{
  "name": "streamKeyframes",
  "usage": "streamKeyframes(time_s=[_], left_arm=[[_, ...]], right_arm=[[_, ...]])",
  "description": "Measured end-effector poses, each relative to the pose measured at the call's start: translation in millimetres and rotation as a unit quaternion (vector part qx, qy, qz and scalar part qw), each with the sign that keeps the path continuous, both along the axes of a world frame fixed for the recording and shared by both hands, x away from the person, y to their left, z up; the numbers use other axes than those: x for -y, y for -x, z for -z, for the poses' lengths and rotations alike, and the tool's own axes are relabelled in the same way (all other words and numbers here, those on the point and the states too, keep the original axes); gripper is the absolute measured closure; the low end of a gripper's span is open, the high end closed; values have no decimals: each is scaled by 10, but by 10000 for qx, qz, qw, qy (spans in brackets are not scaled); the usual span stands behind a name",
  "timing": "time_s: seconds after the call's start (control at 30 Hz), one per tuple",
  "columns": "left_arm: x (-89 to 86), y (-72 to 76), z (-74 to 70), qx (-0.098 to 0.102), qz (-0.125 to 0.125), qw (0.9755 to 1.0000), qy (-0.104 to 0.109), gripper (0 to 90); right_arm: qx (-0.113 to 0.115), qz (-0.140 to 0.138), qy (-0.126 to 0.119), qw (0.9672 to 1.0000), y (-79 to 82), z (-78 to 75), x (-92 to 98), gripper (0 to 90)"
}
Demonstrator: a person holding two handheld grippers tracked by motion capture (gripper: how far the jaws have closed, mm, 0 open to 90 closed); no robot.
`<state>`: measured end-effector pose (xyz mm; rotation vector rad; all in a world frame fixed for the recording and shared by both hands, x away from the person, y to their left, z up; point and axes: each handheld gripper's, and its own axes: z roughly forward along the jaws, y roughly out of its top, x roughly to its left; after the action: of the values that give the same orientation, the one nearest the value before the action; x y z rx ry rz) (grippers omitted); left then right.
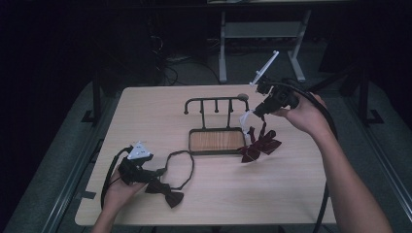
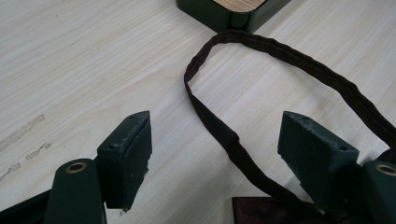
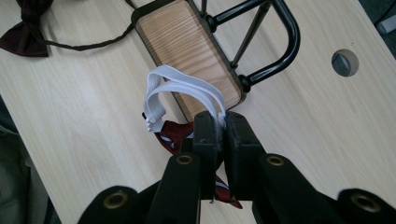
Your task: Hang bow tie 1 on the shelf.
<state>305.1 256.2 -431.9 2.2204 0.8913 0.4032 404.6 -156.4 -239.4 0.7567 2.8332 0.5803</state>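
Writing shows nowhere on right gripper (image 3: 219,135) or its white strap (image 3: 187,86).

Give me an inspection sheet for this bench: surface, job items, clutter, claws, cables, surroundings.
Surface: light wood table, hole near the far edge.
Job's things: black hanger stand with wood base at centre; dark bow tie flat at near left, strap loop reaching the base; red striped bow tie hanging by its white elastic band.
Clutter: nothing seen.
Claws: left claw open over the strap; right claw shut on the white elastic band.
Cables: black cable trails from the right claw.
Surroundings: dark room, grey table frame behind.
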Motion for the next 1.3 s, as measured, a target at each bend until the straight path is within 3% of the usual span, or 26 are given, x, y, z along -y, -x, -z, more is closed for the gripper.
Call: streamKeyframes(time_s=[0.47,0.8,1.3], left_arm=[[-4,2,-5,-17,9,10000,-18,265],[4,7,-5,8,9,10000,9,265],[18,11,-7,2,18,10000,2,265]], right_arm=[[-92,210,41,9997,-250,24,-70,833],[-126,454,38,9989,-401,85,-12,832],[-188,643,-27,9978,-502,165,50,825]])
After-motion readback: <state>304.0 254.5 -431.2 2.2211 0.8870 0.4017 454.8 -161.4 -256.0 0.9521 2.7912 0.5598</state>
